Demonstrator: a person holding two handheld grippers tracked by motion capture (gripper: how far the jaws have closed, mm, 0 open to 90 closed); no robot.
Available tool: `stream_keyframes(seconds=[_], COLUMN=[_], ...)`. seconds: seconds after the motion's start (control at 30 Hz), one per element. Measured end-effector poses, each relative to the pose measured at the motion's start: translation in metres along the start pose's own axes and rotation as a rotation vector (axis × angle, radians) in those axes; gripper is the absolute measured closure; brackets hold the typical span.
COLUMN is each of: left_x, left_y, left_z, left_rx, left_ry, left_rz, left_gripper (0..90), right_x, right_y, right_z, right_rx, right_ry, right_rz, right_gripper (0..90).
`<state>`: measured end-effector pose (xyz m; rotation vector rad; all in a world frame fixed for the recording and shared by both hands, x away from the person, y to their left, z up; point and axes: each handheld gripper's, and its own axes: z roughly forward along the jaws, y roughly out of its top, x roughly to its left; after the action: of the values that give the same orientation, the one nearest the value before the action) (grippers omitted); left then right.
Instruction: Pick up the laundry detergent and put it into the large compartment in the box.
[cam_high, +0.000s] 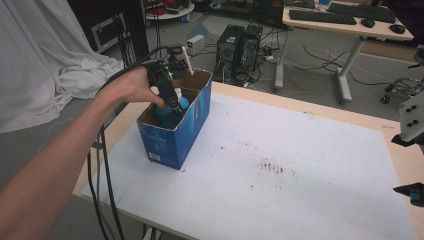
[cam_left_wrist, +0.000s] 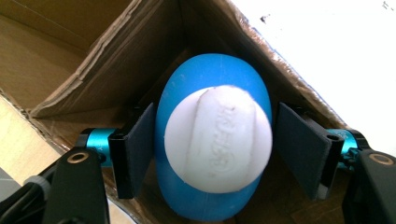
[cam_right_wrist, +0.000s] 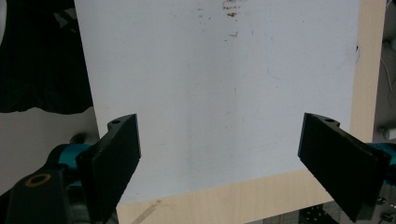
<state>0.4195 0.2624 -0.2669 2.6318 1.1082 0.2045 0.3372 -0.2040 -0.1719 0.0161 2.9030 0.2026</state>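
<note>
Left hand-held gripper (cam_left_wrist: 212, 154) inside box (cam_left_wrist: 93, 70), jaws open astride blue bottle (cam_left_wrist: 210, 74).

Even, soft indoor light falls on the tabletop (cam_high: 300, 165), whose white sheet (cam_high: 280, 150) looks bright without hard glare. The blue box (cam_high: 175, 135) casts only a faint shadow. In the left gripper view the white cap (cam_left_wrist: 218, 138) is slightly soft and the sheet washes out. The high view's far background is dim.
</note>
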Motion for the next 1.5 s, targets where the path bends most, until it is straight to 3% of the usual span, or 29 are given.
stream_keyframes(seconds=[0.3, 0.47, 0.73, 1.03, 1.27, 1.3, 1.5], left_x=[-0.001, -0.002, -0.011, -0.041, -0.066, -0.078, -0.098], left_y=[-0.001, 0.0, 0.009, 0.041, 0.06, 0.069, 0.085], left_z=[-0.005, -0.012, -0.031, -0.065, -0.074, -0.078, -0.083], left_rx=[0.012, 0.022, -0.011, -0.071, -0.085, -0.101, -0.119], left_ry=[0.026, 0.038, 0.058, 0.083, 0.073, 0.083, 0.074], left_rz=[-0.002, 0.021, 0.05, 0.157, 0.237, 0.27, 0.334], left_gripper=[26.4, 25.6, 25.4, 22.3, 18.7, 18.7, 16.6], right_x=[0.001, 0.001, 0.001, 0.001, 0.001, 0.001, 0.002], right_y=[-0.002, -0.001, 0.0, 0.0, -0.001, -0.001, -0.001], right_z=[0.0, 0.0, 0.0, -0.001, -0.002, -0.002, -0.002], right_rx=[0.005, 0.004, 0.004, 0.003, 0.002, 0.002, 0.002], right_ry=[-0.002, -0.002, -0.002, -0.006, -0.008, -0.009, -0.009], right_rz=[0.006, 0.006, 0.004, 0.005, 0.008, 0.007, 0.01], right_gripper=[12.3, 12.3, 12.3, 12.3, 12.3, 12.3, 12.3])
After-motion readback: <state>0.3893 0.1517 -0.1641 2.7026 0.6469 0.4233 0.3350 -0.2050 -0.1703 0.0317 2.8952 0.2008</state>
